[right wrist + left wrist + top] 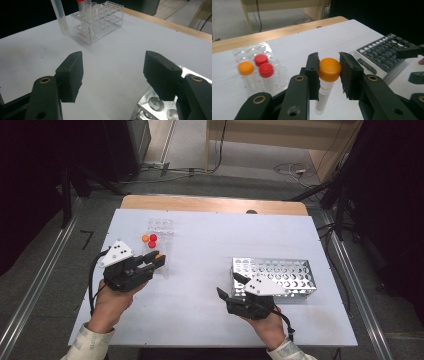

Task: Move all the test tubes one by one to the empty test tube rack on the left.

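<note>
My left gripper (329, 75) is shut on an orange-capped tube (329, 71), its jaws pressing the cap from both sides; the clear body hangs below. In the high view this gripper (157, 260) holds the tube (159, 255) at the near end of a clear plastic rack (161, 226). An orange-capped tube (145, 238) and two red-capped tubes (152, 240) stand in that rack. My right gripper (227, 285) is open and holds nothing, at the left end of the perforated metal rack (280, 272). In the right gripper view its jaws (117, 75) stand wide over bare table.
The white table top (210, 245) has bare room between the two racks. A wooden strip (215, 204) runs along its far edge. Cables lie on the floor beyond. The metal rack (155, 105) sits just under my right jaw.
</note>
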`<state>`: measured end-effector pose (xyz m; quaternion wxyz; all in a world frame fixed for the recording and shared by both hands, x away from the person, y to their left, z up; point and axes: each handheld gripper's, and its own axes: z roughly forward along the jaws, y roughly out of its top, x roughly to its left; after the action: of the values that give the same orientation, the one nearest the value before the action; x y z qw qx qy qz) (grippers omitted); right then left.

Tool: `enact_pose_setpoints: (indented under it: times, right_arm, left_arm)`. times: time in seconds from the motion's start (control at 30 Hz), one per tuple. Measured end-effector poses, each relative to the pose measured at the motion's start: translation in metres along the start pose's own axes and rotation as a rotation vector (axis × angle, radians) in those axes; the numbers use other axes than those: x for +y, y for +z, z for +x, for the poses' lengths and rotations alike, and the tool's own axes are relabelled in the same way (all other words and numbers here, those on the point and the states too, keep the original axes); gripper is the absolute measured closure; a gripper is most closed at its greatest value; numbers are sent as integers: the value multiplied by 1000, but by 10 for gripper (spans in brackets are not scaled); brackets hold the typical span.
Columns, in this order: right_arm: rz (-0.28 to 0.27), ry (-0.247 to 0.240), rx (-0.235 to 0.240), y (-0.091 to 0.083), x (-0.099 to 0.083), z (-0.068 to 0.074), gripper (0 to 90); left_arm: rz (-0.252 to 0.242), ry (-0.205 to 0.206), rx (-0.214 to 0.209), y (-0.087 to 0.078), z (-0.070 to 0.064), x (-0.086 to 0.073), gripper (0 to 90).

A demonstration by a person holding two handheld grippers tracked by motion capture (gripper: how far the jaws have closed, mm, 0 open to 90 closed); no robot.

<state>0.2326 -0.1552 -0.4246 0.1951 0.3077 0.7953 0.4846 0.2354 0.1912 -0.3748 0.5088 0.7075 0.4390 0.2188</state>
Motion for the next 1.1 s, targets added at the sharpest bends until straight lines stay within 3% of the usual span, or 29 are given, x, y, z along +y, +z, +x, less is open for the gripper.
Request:
enact_pose_setpoints:
  times: [0.27, 0.5, 0.7, 1.1]
  right_arm:
    - [-3, 12, -23, -8, -5, -10, 310]
    - [-4, 26, -40, -15, -8, -16, 310]
    - [-9, 31, -50, -19, -9, -20, 310]
    - [-14, 51, -73, -26, -12, -26, 313]
  left_arm:
    - [-37, -30, 95, -19, 27, 5, 702]
    - [-47, -27, 160, -18, 38, 9, 702]
    - [-44, -30, 193, -10, 46, 12, 702]
    - [-51, -51, 214, 7, 58, 20, 703]
